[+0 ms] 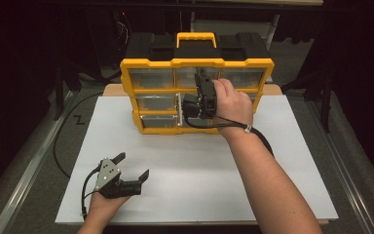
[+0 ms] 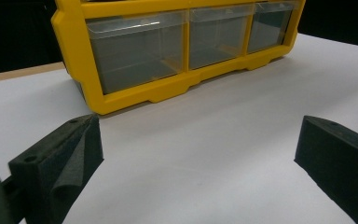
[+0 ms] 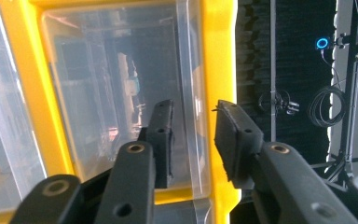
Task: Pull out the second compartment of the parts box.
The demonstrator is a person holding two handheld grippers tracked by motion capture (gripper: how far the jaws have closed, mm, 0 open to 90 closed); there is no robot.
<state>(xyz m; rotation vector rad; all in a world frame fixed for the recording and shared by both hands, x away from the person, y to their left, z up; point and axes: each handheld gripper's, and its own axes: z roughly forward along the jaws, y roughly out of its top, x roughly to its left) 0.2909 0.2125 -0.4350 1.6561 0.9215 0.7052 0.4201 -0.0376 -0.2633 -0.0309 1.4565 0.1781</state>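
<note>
A yellow organizer [image 1: 148,63] with clear drawers stands upright at the back of the white board [image 1: 199,170]. My right gripper [image 1: 202,75] reaches into its top row. In the right gripper view the jaws of my right gripper [image 3: 193,112] stand narrowly apart astride the rim of a clear drawer [image 3: 121,93], next to the yellow frame [image 3: 219,56]; I see no pad pressing on it. My left gripper [image 1: 134,165] rests open on the board at the front left. Its jaws [image 2: 200,140] are wide apart with nothing between them, facing the organizer's bottom row [image 2: 140,51].
The organizer has a yellow carry handle [image 1: 196,38] on top. The right gripper's cable [image 1: 263,139] trails along the forearm. A black cable [image 1: 61,146] loops on the floor at the left. Dark stands and coiled cables [image 3: 324,107] are behind the organizer.
</note>
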